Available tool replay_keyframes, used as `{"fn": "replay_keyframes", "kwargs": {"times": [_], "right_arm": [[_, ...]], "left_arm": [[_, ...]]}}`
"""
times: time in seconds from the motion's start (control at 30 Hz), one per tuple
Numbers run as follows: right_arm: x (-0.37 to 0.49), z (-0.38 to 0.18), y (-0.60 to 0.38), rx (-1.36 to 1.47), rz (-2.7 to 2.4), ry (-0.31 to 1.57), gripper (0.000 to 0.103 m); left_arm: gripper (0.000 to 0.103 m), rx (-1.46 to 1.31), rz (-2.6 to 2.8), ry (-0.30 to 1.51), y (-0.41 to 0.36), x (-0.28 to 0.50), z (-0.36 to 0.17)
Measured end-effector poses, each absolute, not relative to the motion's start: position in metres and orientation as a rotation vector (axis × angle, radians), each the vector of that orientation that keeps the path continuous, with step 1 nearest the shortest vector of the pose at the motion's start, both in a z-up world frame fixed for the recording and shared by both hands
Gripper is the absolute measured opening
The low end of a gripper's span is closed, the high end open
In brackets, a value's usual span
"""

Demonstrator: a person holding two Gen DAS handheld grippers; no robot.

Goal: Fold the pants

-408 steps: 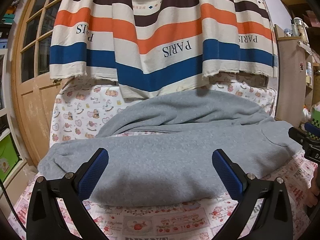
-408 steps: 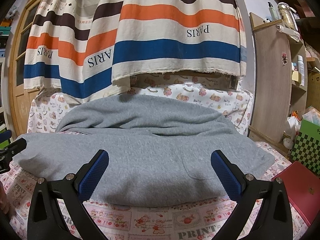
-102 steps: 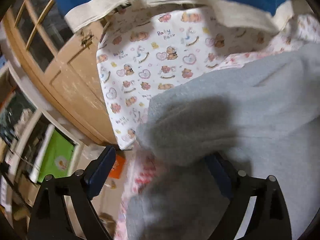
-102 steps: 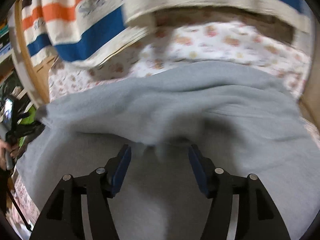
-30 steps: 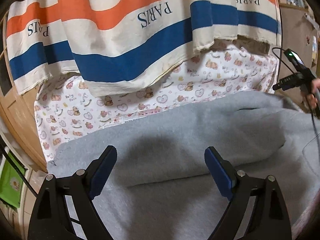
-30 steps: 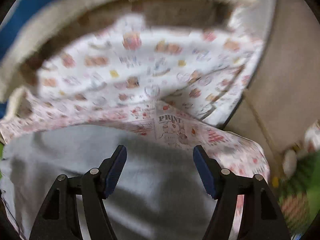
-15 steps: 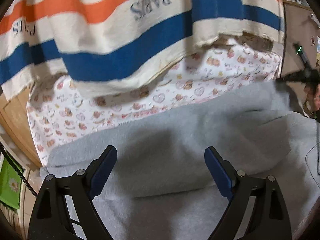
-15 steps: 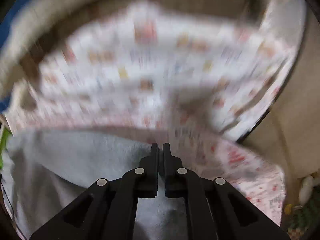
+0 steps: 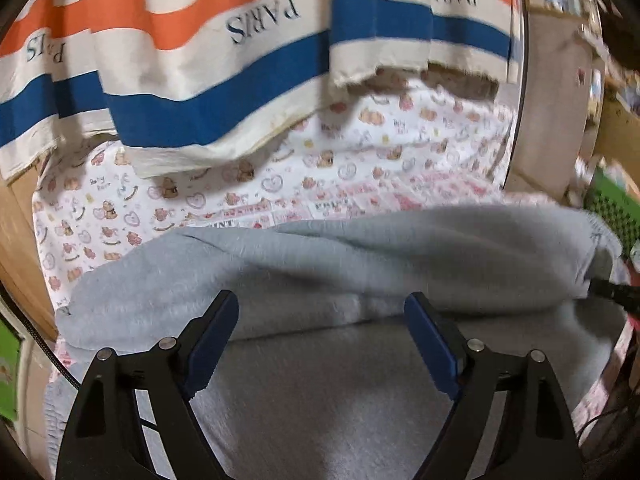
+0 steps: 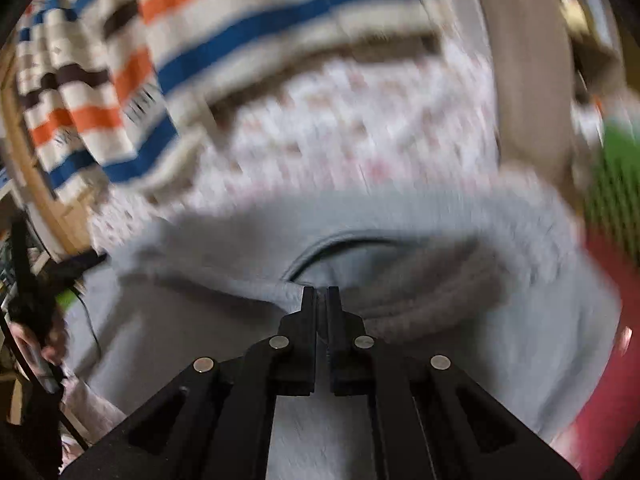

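"PARIS" stands on the striped cloth; the bear-print sheet seems to read "Baby Bear".

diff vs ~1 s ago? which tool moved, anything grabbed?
The right tool went from open over the grey fleece pants to shut, pinching a fold of them, and swung across: its view now faces the striped PARIS cloth. The left tool stayed open above the pants, holding nothing. The bear-print sheet is unchanged.

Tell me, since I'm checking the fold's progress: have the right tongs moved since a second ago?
Yes. The right tongs, now shut on a fold of the grey pants, have swung left: the beige cabinet sits farther right and the striped cloth has come into view.
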State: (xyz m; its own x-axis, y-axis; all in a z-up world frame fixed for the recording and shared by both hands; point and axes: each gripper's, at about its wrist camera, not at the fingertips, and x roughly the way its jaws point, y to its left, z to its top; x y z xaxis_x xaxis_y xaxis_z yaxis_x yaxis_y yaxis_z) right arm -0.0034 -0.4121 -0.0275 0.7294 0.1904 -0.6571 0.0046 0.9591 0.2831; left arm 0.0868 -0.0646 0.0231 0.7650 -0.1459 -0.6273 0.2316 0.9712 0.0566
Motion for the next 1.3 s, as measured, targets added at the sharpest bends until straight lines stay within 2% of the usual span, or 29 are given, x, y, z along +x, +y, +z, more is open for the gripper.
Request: {"fn": "replay_keyframes", "kwargs": {"times": [0.1,0.13,0.2,0.23,0.27,0.3,0.33,0.43,0.53,0.57,0.63,0.7,0.73,0.77,0.8,0.87,0.9,1.07,1.2,1.3], "right_arm": [[-0.008,-0.037,-0.412,0.295,0.069,0.733,0.004],[-0.009,-0.035,-0.411,0.296,0.065,0.723,0.004],[-0.009,-0.031,-0.410,0.302,0.056,0.712,0.007],[-0.012,-0.029,-0.410,0.299,0.045,0.713,0.016],[-0.014,-0.027,-0.412,0.299,0.030,0.703,0.031],[-0.018,-0.023,-0.417,0.300,-0.002,0.680,0.040],[-0.018,-0.020,-0.421,0.307,-0.034,0.659,0.057],[-0.023,-0.012,-0.448,0.372,-0.106,0.628,0.060],[-0.022,-0.014,-0.484,0.489,-0.205,0.615,0.063],[-0.020,-0.017,-0.494,0.523,-0.226,0.617,0.063],[-0.013,-0.025,-0.508,0.585,-0.202,0.611,0.062],[-0.001,-0.030,-0.515,0.615,-0.141,0.616,0.055],[0.002,-0.028,-0.516,0.611,-0.134,0.603,0.051],[0.006,-0.025,-0.517,0.594,-0.134,0.581,0.041],[0.010,-0.020,-0.518,0.577,-0.144,0.567,0.038],[0.014,-0.010,-0.520,0.565,-0.133,0.533,0.018],[0.015,0.000,-0.522,0.556,-0.130,0.512,0.018],[-0.006,0.050,-0.532,0.498,-0.165,0.404,0.016],[-0.048,0.069,-0.547,0.494,-0.211,0.336,0.016],[-0.077,0.067,-0.556,0.488,-0.264,0.341,0.016]], "left_arm": [[0.085,0.101,-0.242,0.681,-0.072,0.095,0.026],[0.091,0.080,-0.255,0.700,-0.074,0.101,0.026],[0.093,0.030,-0.255,0.741,-0.074,0.113,0.023],[0.093,-0.001,-0.246,0.759,-0.073,0.119,0.020],[0.093,-0.032,-0.245,0.778,-0.071,0.126,0.016],[0.093,-0.059,-0.238,0.801,-0.069,0.131,0.011],[0.093,-0.090,-0.230,0.828,-0.066,0.137,0.008],[0.093,-0.228,-0.237,0.919,-0.053,0.161,-0.006],[0.092,-0.295,-0.201,0.930,-0.045,0.179,-0.011],[0.089,-0.286,-0.160,0.923,-0.045,0.186,-0.012],[0.066,-0.274,-0.115,0.934,-0.045,0.201,-0.016],[0.050,-0.316,-0.123,0.962,-0.040,0.214,-0.022],[0.047,-0.342,-0.146,0.967,-0.039,0.218,-0.023],[0.046,-0.350,-0.150,0.975,-0.038,0.223,-0.024],[0.042,-0.350,-0.146,0.980,-0.038,0.226,-0.025],[0.018,-0.353,-0.146,0.976,-0.038,0.227,-0.023],[0.009,-0.345,-0.144,0.967,-0.039,0.226,-0.019],[0.007,-0.240,-0.176,0.802,-0.059,0.186,0.030],[0.007,-0.093,-0.253,0.548,-0.079,0.109,0.091],[0.007,-0.051,-0.315,0.429,-0.079,0.054,0.114]]}}
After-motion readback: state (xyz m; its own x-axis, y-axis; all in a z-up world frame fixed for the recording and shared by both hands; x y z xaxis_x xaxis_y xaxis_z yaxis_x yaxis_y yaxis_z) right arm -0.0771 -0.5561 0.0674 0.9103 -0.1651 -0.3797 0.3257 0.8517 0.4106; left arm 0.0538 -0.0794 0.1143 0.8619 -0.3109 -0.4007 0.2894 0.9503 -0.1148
